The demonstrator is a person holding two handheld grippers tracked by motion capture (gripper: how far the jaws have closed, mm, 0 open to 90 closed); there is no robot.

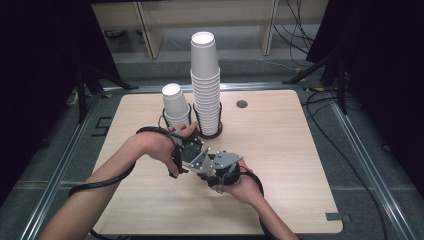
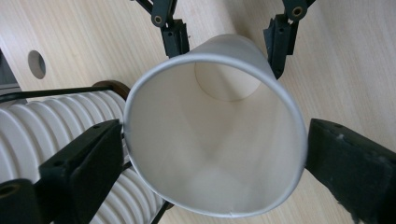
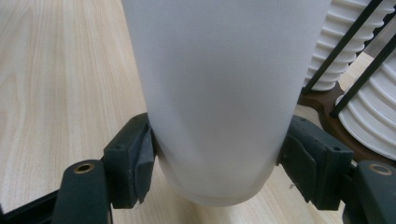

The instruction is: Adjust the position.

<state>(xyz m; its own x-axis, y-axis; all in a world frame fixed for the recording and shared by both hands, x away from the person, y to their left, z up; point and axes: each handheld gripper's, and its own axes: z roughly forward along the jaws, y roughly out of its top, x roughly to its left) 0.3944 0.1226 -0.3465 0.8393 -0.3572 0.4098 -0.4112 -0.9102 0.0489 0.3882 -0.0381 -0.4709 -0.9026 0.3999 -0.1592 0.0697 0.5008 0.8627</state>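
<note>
1. One white paper cup (image 2: 210,140) was recorded between the two grippers, near the middle of the table (image 1: 300,165), in front of the two cup holders. In the left gripper view its open mouth faced that camera and its base pointed away towards the right gripper; the long axis ran from one gripper to the other.
2. The right gripper (image 3: 217,163) was found clamped on the cup's lower wall just above the base, one pad on each side, the wall pressed in slightly.
3. The left gripper (image 2: 215,154) was found with its jaws spread wide on either side of the cup's rim; the left pad lay at the rim, the right pad just beside it. No squeeze on the rim was seen.
4. Two stacks of white cups were counted at the far edge of the table: a tall stack (image 1: 205,85) and a short stack (image 1: 175,105) to its left, each in a dark wire holder.
5. One round hole (image 1: 242,104) was noted in the tabletop, right of the tall stack.
</note>
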